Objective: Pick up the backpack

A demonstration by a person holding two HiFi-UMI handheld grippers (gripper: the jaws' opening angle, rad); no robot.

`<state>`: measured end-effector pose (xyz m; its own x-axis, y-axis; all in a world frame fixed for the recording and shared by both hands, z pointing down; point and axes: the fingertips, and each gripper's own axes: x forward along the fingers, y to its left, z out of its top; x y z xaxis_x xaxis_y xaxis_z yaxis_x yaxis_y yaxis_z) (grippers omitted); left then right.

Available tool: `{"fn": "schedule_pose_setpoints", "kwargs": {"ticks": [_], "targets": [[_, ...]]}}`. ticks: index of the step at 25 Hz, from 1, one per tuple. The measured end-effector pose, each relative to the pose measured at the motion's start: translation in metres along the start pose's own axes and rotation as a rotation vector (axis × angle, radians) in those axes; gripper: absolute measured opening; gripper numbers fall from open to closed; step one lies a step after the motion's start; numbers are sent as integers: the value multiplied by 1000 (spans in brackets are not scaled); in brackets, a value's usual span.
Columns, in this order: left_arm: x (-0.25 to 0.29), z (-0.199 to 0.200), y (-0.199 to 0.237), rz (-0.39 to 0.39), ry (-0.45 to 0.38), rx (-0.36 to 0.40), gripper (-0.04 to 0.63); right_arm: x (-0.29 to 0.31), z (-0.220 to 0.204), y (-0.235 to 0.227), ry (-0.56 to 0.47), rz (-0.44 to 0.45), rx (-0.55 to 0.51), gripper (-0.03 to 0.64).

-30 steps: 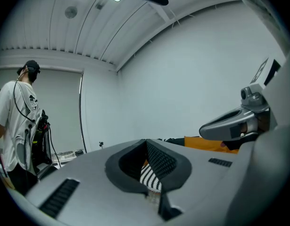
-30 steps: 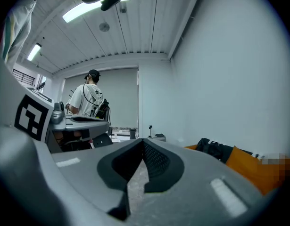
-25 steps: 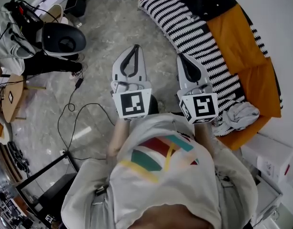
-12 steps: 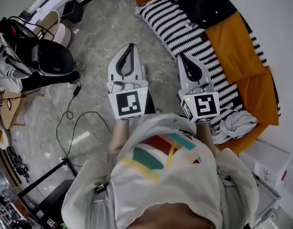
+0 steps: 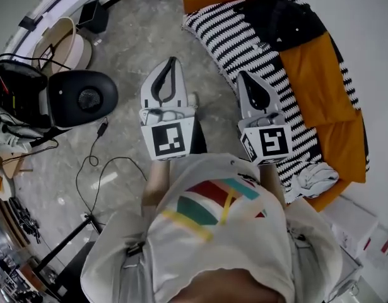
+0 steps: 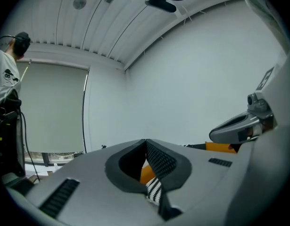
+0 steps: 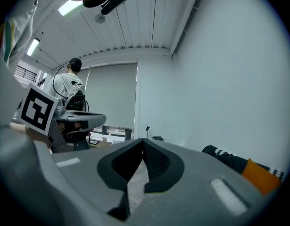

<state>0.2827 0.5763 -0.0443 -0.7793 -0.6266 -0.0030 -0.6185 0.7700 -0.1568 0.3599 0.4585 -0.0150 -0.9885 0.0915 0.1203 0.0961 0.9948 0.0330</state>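
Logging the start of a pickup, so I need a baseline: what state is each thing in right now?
Left gripper: shut, empty.
Right gripper: shut, empty.
Backpack: lying on the sofa, not held.
Striped blanket: spread over the sofa.
White cloth: crumpled at the sofa's near end.
Cable: lying loose on the floor.

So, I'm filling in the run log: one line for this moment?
left claw: shut, empty | right claw: shut, empty | backpack: on sofa, untouched
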Motion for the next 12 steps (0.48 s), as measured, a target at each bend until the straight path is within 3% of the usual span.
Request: {"fn": "schedule_pose_setpoints", "kwargs": {"ticks": [7,12], "targets": [[85,3,62,17,-2,-10,14,98,20,-12,12,52,-4,-2],[146,6,103,6,-7,-5,14,168,36,-27,13,30,9,0]]}}
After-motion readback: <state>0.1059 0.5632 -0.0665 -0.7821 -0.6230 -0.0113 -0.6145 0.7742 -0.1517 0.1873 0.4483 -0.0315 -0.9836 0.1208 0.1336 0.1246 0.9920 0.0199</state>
